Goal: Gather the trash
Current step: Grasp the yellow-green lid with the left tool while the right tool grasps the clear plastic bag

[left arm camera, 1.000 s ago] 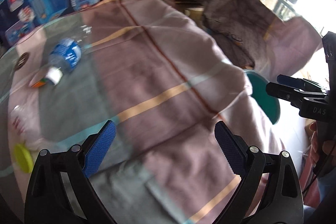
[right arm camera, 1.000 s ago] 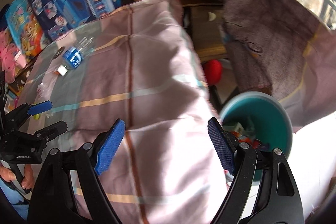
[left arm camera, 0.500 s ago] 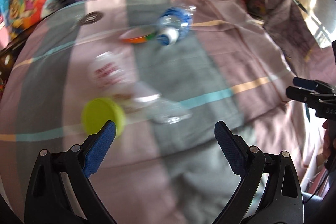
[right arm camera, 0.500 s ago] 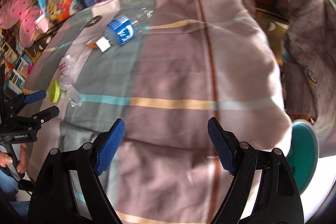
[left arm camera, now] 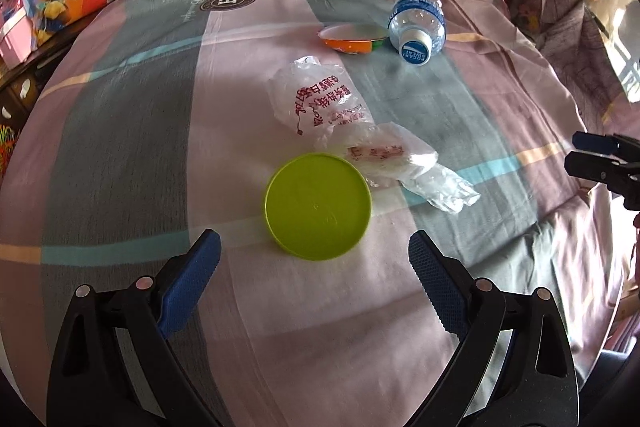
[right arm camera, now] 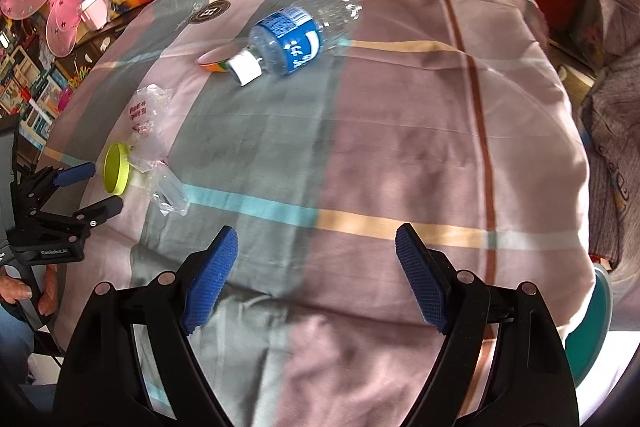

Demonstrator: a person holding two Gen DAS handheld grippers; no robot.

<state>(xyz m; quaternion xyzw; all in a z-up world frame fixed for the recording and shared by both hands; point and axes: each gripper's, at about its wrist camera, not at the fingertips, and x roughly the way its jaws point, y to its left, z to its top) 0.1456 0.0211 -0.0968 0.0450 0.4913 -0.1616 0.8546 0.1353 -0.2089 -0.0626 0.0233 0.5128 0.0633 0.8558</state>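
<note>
Swung closer, the left gripper [left arm camera: 314, 269], jaws wide and empty like the right gripper's [right arm camera: 316, 275], frames the round lime-green plastic lid [left arm camera: 319, 206] just ahead, the clear blue-labelled bottle [left arm camera: 417, 23] lying beyond, cap toward them.

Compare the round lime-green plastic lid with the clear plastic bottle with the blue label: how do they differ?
The round lime-green plastic lid is opaque and flat; the clear plastic bottle with the blue label is see-through and long, lying on its side. The lid touches a crumpled clear plastic bag; the bottle lies beside an orange cup. Both rest on the checked cloth, ungrasped.
</note>
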